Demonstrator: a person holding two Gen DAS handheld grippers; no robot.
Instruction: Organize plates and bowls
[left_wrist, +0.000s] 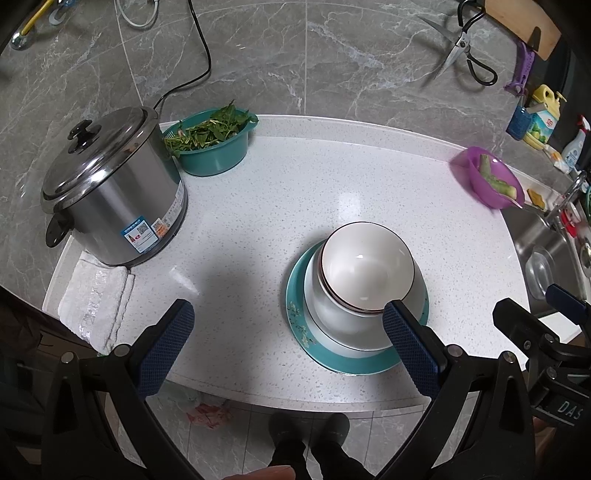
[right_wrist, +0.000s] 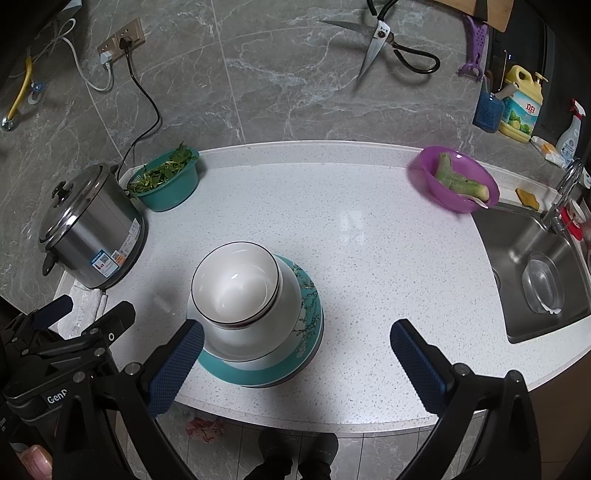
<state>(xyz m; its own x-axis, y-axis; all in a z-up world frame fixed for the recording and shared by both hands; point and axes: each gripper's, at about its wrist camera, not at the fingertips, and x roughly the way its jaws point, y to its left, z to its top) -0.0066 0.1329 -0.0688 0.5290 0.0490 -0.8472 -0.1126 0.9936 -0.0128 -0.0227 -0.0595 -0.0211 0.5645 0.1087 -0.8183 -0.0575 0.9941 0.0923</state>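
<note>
White bowls with dark rims sit nested, stacked on a teal plate with a blossom pattern near the counter's front edge. My left gripper is open and holds nothing; its right finger stands in front of the stack's near right side, its left finger over bare counter. My right gripper is open too, with its left finger by the plate's near left rim. Each gripper's body shows at the edge of the other view.
A steel rice cooker stands on a white cloth at the left, beside a teal bowl of greens. A purple bowl with cut vegetable sits by the sink at the right. Scissors hang on the wall.
</note>
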